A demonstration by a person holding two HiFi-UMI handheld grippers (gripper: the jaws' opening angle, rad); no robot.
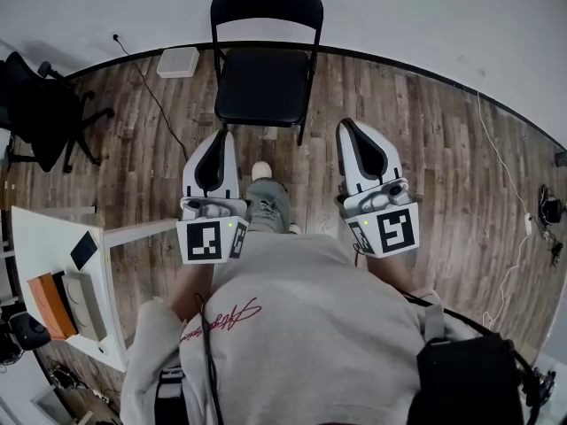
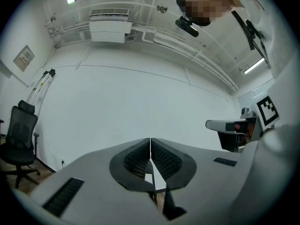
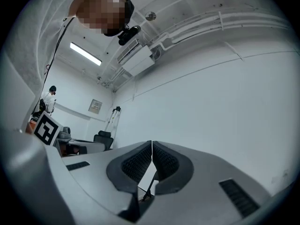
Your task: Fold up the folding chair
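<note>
The folding chair [image 1: 264,87] is coloured black and the floor [image 1: 425,149] is patterned in brown planks; the left gripper [image 1: 221,135] and right gripper [image 1: 346,125] are finished white and black.

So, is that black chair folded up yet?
Unfolded: the folding chair stands open on its legs, its seat down flat and its back upright.

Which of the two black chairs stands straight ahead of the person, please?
The folding chair by the wall, with thin straight legs and a flat seat; the wheeled office chair sits off to the left.

Person's legs [image 1: 268,204] mostly hidden under sweatshirt [image 1: 301,326]; office chair [image 2: 21,130] cut by left edge.
</note>
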